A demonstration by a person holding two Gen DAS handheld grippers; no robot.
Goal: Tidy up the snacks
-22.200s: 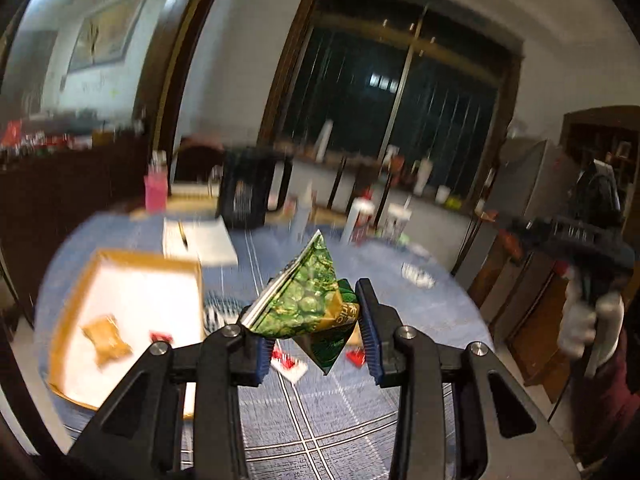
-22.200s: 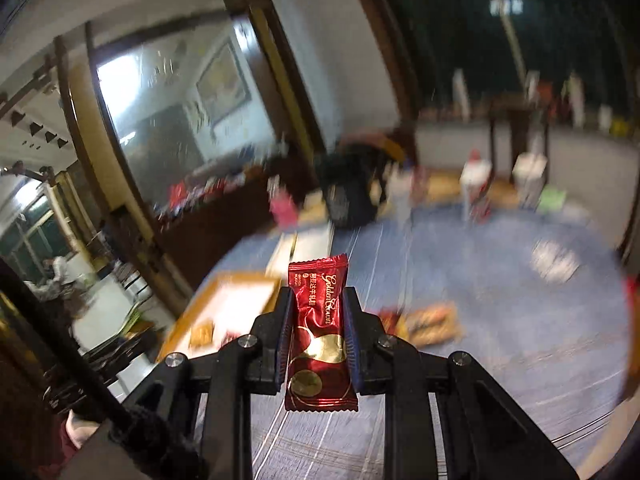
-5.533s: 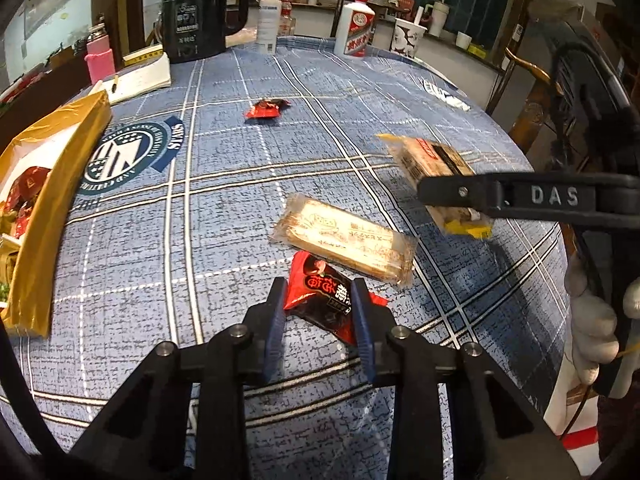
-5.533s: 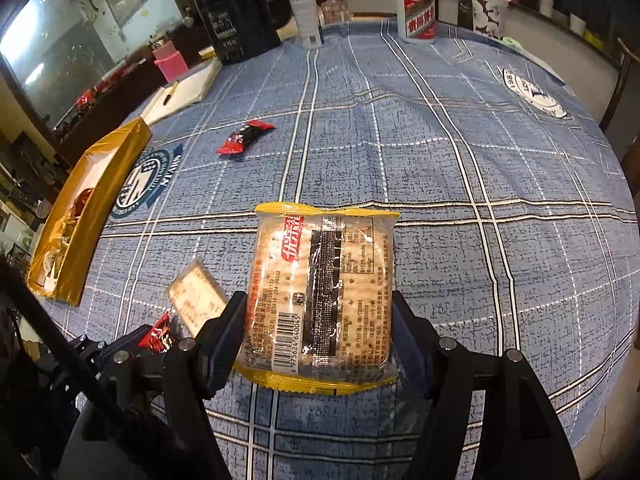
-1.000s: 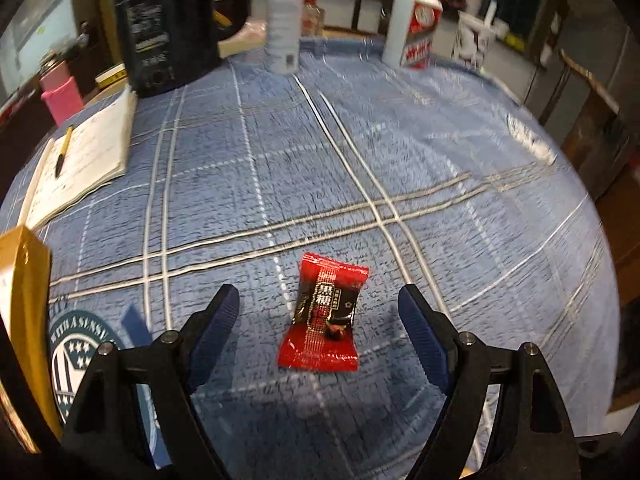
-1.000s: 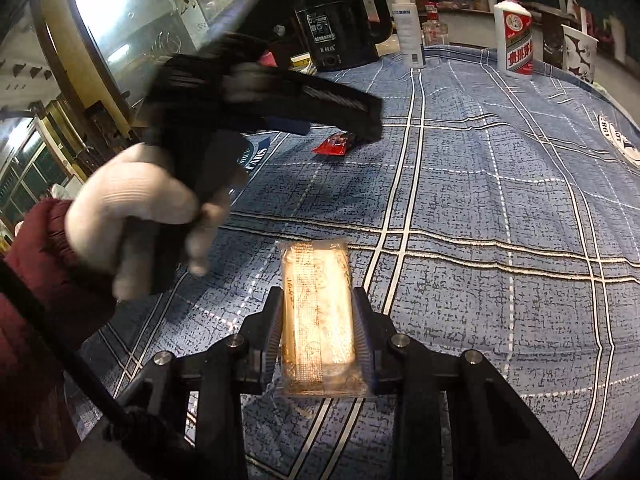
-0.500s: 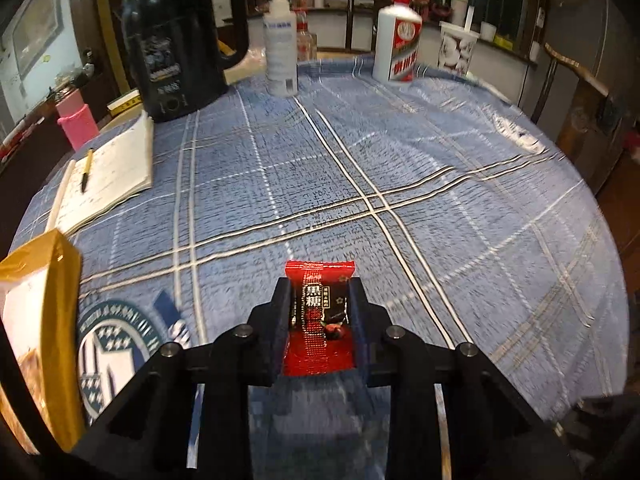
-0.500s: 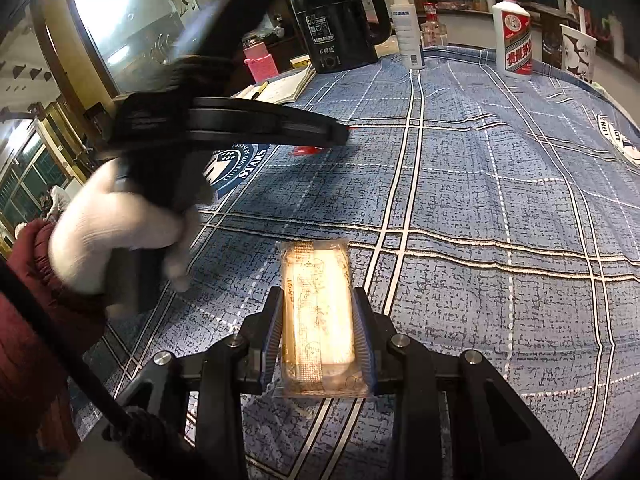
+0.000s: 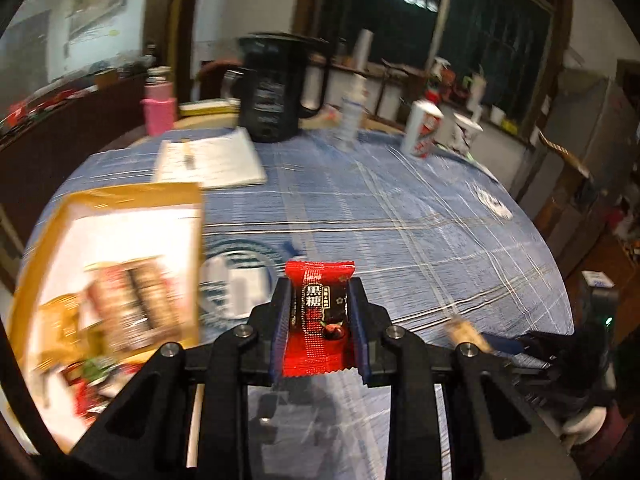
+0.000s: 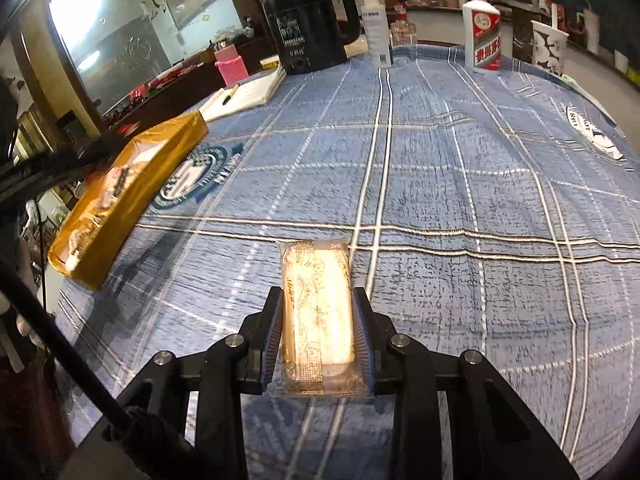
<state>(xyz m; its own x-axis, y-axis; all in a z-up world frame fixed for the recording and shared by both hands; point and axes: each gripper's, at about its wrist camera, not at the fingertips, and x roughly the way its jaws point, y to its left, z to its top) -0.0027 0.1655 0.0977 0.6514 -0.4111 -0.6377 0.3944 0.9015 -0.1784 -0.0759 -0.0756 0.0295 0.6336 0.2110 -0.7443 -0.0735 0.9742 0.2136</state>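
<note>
Above tablecloth point(image 9: 400, 216): candy point(image 9: 318, 316) in left gripper point(image 9: 319, 332)

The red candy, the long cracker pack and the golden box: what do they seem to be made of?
Red candy: glossy plastic film, probably; printed, with serrated ends. Cracker pack: clear shiny plastic wrap, the pale crackers showing through. Golden box: likely cardboard under a reflective gold covering; straight walls, bright glare. Its inside looks white.

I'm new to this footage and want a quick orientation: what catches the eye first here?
The red candy packet pinched in the left gripper, raised above the blue plaid tablecloth. Next, the clear-wrapped cracker pack clamped in the right gripper; a gold-rimmed tray sits far left.
</note>
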